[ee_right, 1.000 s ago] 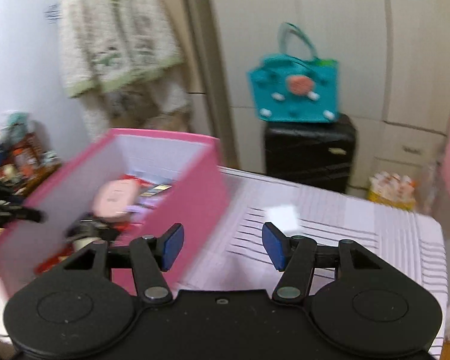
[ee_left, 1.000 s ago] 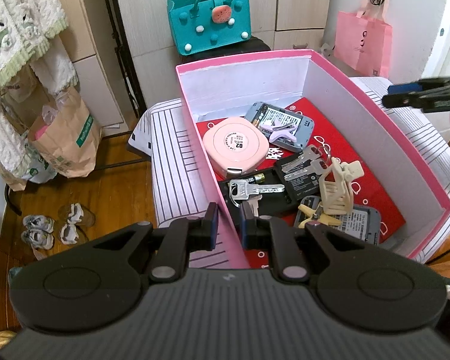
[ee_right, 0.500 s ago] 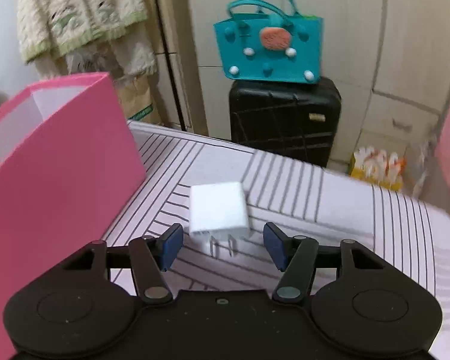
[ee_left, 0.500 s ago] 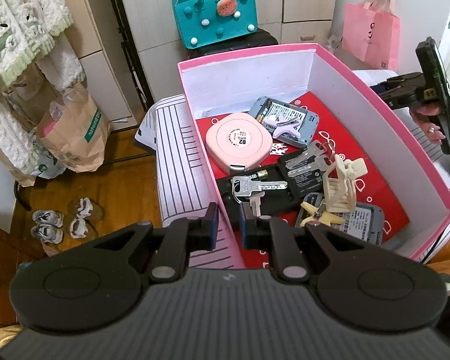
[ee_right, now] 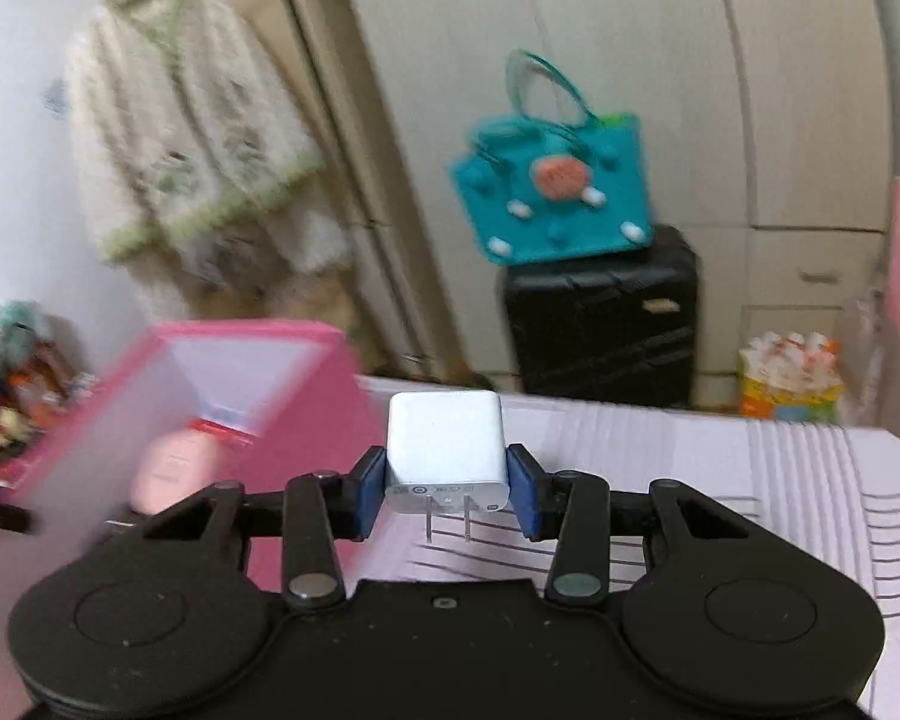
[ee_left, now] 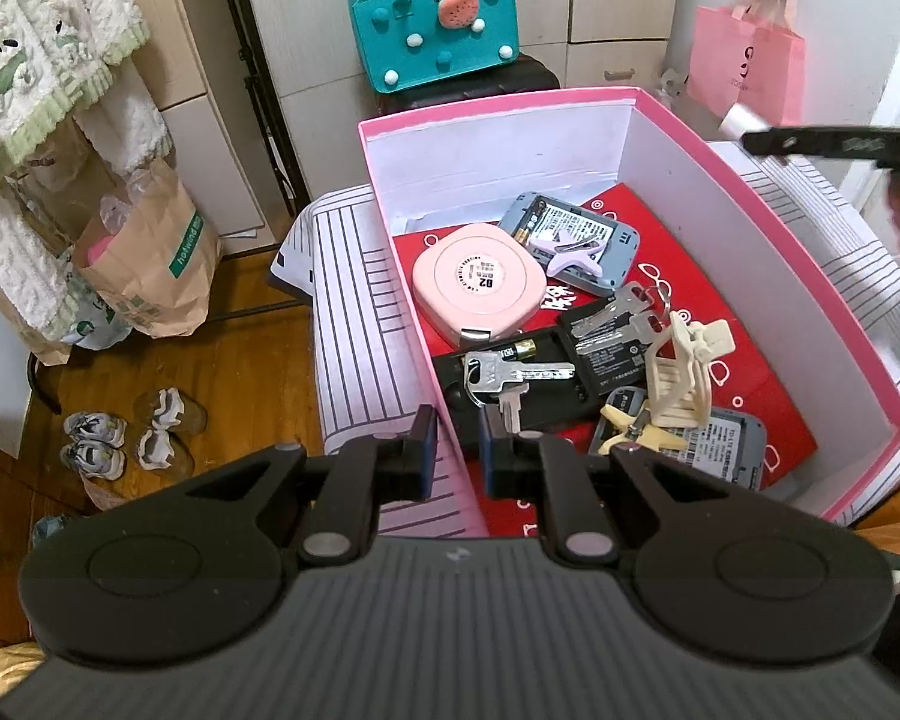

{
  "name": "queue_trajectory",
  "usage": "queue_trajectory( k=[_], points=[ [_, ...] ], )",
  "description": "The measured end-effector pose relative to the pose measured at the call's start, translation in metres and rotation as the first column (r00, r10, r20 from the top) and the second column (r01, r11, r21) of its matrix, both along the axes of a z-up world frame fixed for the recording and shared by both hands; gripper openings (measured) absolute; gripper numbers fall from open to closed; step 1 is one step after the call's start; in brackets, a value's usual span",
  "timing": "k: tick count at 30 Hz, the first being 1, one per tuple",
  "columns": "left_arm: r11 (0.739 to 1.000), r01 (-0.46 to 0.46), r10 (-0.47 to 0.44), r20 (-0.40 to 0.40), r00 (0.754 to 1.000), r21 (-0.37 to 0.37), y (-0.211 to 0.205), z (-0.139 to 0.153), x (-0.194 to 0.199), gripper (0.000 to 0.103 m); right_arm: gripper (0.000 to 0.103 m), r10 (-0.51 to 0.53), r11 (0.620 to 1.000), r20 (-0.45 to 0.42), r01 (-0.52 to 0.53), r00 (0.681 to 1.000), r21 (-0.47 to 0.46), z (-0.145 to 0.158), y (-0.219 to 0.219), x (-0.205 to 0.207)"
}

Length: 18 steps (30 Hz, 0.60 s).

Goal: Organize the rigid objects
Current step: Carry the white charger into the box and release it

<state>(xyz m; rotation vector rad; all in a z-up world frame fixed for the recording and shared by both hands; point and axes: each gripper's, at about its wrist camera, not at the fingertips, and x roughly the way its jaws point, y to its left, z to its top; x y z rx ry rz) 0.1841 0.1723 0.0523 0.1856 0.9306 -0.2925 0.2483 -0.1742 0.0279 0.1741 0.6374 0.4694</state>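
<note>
Since half a second ago the right tool (ee_right: 447, 495) has closed its blue pads on the small white plastic plug-in charger (ee_right: 445, 450) and lifted it off the striped surface (ee_right: 750, 480); the charger now sits clamped between the pads, prongs pointing back at the camera. The left tool (ee_left: 455, 450) pinches the near wall of the open pink cardboard box (ee_left: 810, 276), its pads on either side of the rim. Inside lie a round-cornered pink tape measure (ee_left: 480, 282), silver keys (ee_left: 504, 375) and a cream plastic hair claw (ee_left: 687, 369).

In the left wrist view, the pink round case (ee_left: 476, 281) at frame centre reads "D2" on its white label. The brown paper bag (ee_left: 150, 264) at left carries a green band whose print is too skewed to read for certain.
</note>
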Motion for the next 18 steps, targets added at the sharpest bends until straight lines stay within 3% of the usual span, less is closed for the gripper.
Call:
queue_trajectory(
  k=[4,7,10,13,18],
  points=[
    [1.0,0.003,-0.003,-0.006,1.0,-0.008,0.002,0.001,0.001,0.013,0.048,0.158,0.977,-0.027,-0.153,0.987,0.15,0.022,0.024,-0.021],
    [1.0,0.009,-0.009,-0.001,1.0,-0.009,0.003,0.001,0.001,0.013,0.048,0.289,0.944,-0.046,-0.277,0.956,0.179,0.03,0.052,-0.036],
    [1.0,0.01,-0.01,0.002,1.0,-0.014,0.003,0.001,0.002,0.013,0.048,0.383,0.916,-0.079,-0.368,0.92,0.16,0.033,0.081,-0.043],
    [1.0,0.013,-0.013,0.001,1.0,-0.022,0.005,0.001,0.003,0.013,0.048,0.44,0.898,-0.181,-0.429,0.879,0.098,0.029,0.112,-0.044],
    [0.999,0.033,-0.033,0.011,0.999,-0.002,0.003,0.0,0.001,0.013,0.048,0.519,0.828,-0.35,-0.56,0.78,-0.02,0.018,0.143,-0.047]
  ],
)
